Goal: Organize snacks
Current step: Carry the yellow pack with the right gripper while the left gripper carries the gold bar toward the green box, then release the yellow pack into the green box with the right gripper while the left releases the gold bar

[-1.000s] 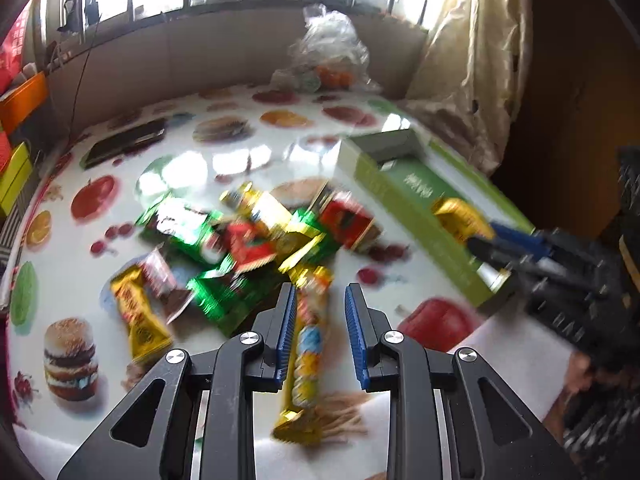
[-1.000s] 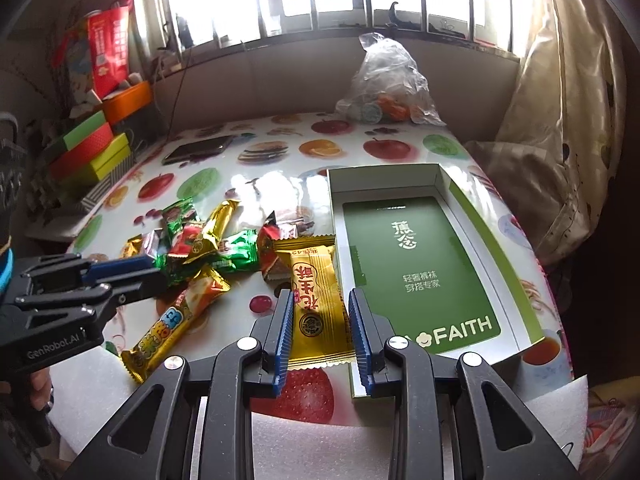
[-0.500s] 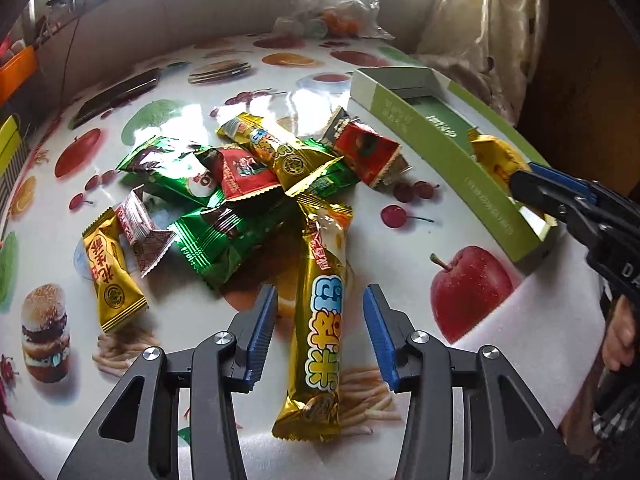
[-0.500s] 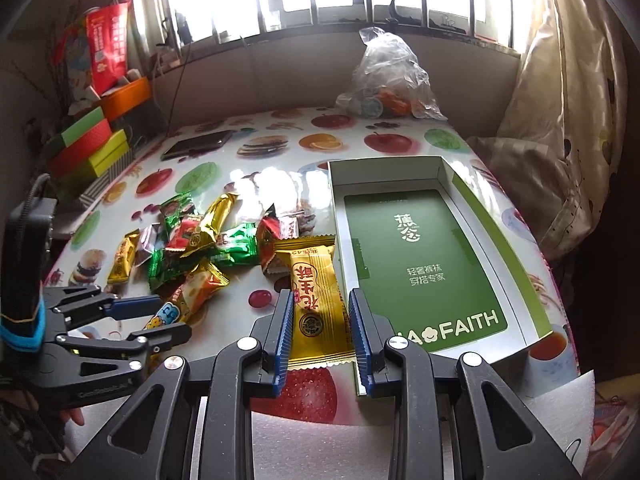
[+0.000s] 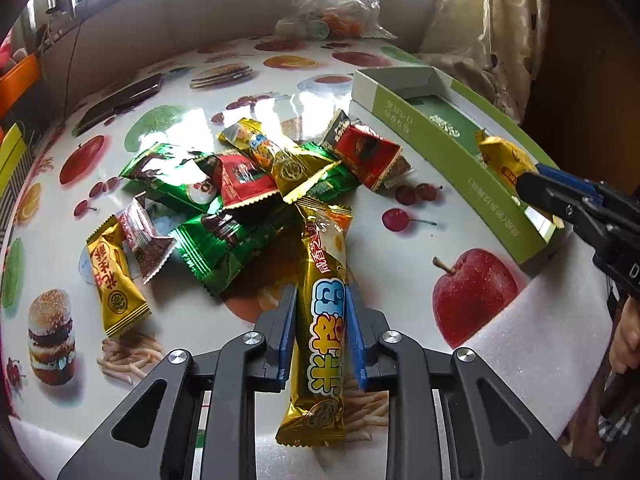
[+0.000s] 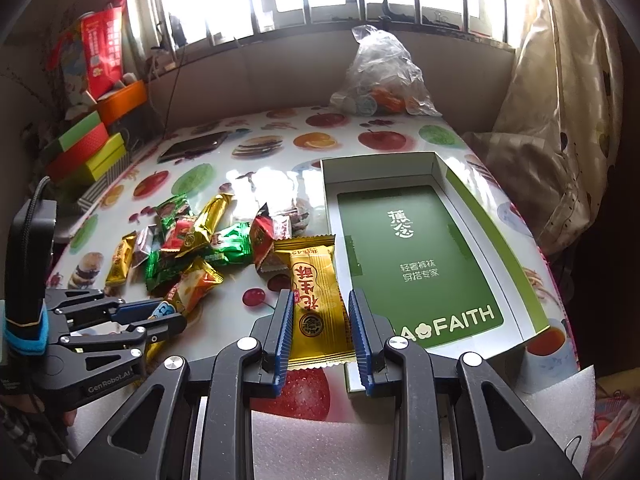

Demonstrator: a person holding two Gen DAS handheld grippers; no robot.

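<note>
A long gold snack bar (image 5: 326, 320) lies on the fruit-print table, its far end against the snack pile (image 5: 240, 184). My left gripper (image 5: 321, 294) straddles its middle; the jaws are closing and the blue pads press its sides. In the right wrist view the left gripper (image 6: 176, 316) sits low at the left over that bar (image 6: 192, 284). My right gripper (image 6: 320, 298) is shut on a yellow packet with red characters (image 6: 316, 292), held beside the near left wall of the open green box (image 6: 416, 240). The left wrist view shows that packet (image 5: 500, 156) over the box wall (image 5: 440, 148).
A dark phone (image 5: 120, 100) lies at the back left. A clear plastic bag (image 5: 336, 4) stands at the far edge. Stacked coloured boxes (image 6: 84, 152) line the left side. White foam (image 5: 540, 340) covers the near edge, and a curtain (image 6: 560, 120) hangs at the right.
My left gripper opened wide, sank toward the table over the long gold bar, then closed onto its sides. The right gripper and its yellow packet have stayed where they were.
</note>
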